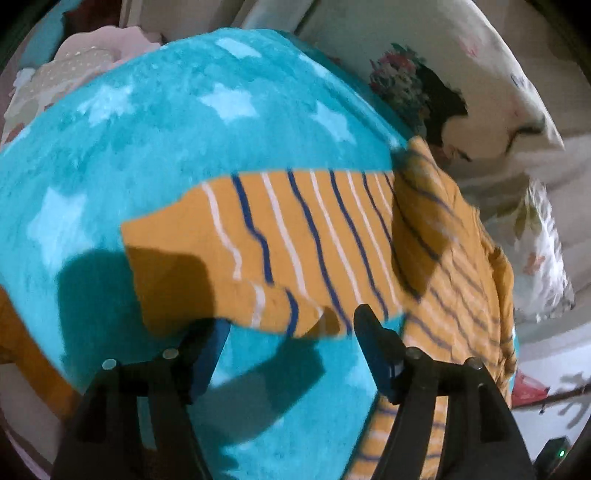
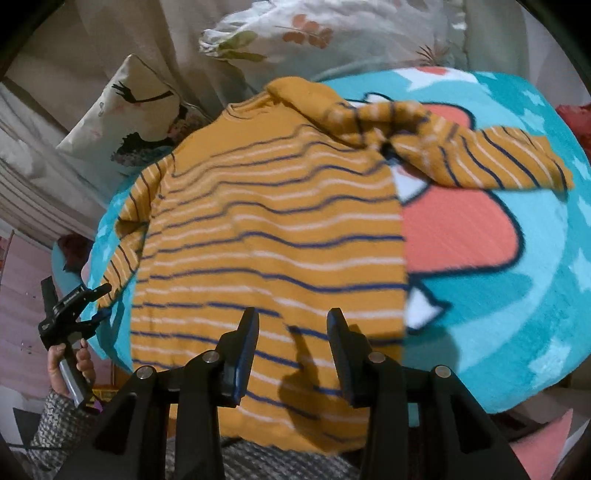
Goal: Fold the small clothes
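An orange sweater [image 2: 273, 221] with navy and white stripes lies flat on a teal star-print blanket [image 2: 517, 277]. Its far sleeve [image 2: 480, 158] is twisted and points right across the blanket. My right gripper [image 2: 293, 321] hovers open above the sweater's lower body, nothing between its fingers. In the left wrist view the other sleeve [image 1: 288, 236] is spread out to the left over the blanket [image 1: 147, 147], and the body [image 1: 443, 258] lies to the right. My left gripper [image 1: 288, 332] is open just short of that sleeve's near edge. It shows too in the right wrist view as the left gripper [image 2: 74, 306], held by a hand [image 2: 70, 362].
A printed cushion [image 2: 129, 110] and a floral pillow [image 2: 295, 33] lean behind the blanket. A pile of pale pink clothes [image 1: 92, 55] lies past the blanket's far left edge. A coral cartoon shape [image 2: 454, 229] marks the blanket. A grey knit sleeve [image 2: 55, 424] is at lower left.
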Available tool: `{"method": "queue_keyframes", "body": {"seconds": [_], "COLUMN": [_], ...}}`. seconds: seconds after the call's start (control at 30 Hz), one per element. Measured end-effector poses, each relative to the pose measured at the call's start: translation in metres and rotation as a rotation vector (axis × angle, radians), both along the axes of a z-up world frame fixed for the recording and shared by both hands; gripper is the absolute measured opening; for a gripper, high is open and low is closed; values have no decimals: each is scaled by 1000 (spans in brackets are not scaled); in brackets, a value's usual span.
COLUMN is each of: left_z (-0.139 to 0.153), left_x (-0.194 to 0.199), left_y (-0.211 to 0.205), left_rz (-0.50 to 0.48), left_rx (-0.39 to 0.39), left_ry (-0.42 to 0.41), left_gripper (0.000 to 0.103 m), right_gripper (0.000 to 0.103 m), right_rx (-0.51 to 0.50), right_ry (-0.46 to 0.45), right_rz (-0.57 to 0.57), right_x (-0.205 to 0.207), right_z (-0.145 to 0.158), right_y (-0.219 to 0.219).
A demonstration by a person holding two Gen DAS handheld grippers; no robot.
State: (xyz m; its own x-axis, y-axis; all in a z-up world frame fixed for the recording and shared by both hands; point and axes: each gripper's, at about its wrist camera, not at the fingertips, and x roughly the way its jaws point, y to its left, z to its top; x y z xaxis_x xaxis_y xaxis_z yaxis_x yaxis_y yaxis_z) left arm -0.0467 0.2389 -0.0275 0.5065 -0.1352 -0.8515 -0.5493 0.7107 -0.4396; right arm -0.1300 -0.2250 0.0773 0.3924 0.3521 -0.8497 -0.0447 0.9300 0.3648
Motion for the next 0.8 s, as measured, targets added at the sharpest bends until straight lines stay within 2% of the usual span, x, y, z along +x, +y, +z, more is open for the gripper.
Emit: {"method": "queue_keyframes", "body": {"seconds": [0.03, 0.07, 0.1, 0.17, 0.37, 0.5, 0.67, 0.8], "left_z": [-1, -2, -4, -3, 35, 65, 80, 87], "left_x": [5, 10, 14, 15, 16, 27, 49, 63], "left_y": [8, 18, 28, 53, 129, 165, 163, 124], "left_rz": [13, 25, 32, 70, 172, 183, 150, 43], "left_rx": [-6, 2, 8, -21, 121, 220, 294, 335], "left_ry": [4, 25, 56, 46, 16, -25, -39, -65], "left_gripper": [48, 15, 8, 9, 8, 8, 8, 8], "right_gripper": [42, 42, 42, 42, 42, 42, 42, 42], "right_rx": [-5, -3, -5, -3, 4, 8, 1, -16], "right_ry": [-4, -8, -10, -15, -24, -11, 10, 19], "right_rz": [-3, -7, -12, -17, -25, -35, -45, -63], "right_x": [4, 6, 10, 16, 27, 36, 41, 37], "right_z": [1, 0, 1, -1, -5, -13, -22, -24], "right_y": [9, 14, 23, 37, 59, 69, 79, 81]}}
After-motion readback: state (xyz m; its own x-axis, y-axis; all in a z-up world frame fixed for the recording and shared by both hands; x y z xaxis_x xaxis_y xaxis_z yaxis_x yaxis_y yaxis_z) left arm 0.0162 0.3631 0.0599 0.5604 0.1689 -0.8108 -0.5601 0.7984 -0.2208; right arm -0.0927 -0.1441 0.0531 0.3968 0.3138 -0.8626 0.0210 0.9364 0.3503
